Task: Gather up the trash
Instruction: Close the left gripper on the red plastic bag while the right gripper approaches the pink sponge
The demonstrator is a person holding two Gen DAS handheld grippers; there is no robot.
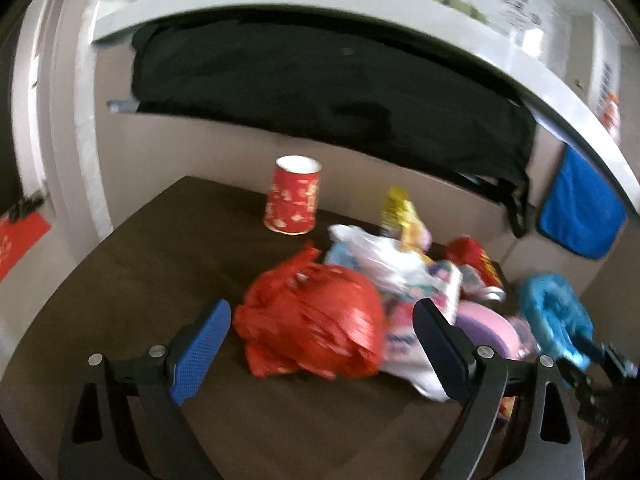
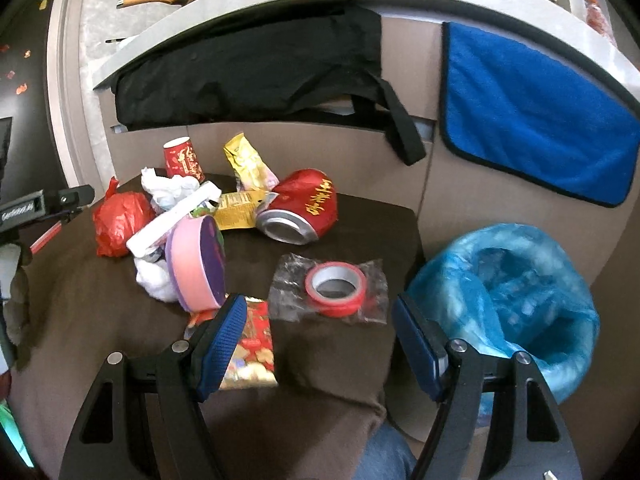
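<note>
Trash lies heaped on a dark brown table (image 2: 80,300). My left gripper (image 1: 322,316) is open, its blue pads on either side of a crumpled red plastic bag (image 1: 312,320) without pressing it. My right gripper (image 2: 320,304) is open just short of a red tape roll (image 2: 336,288) in a clear wrapper. A red-gold packet (image 2: 256,344) lies by its left finger. Behind are a pink round box (image 2: 200,264), a crushed red can (image 2: 304,208), a yellow wrapper (image 2: 248,164), white tissue and a red paper cup (image 1: 294,196).
A bin with a blue liner (image 2: 512,292) stands off the table's right edge. Cabinet fronts behind carry a hanging black bag (image 2: 248,64) and a blue towel (image 2: 532,112). A grey counter runs above. A person's knee in jeans (image 2: 384,456) shows at the near edge.
</note>
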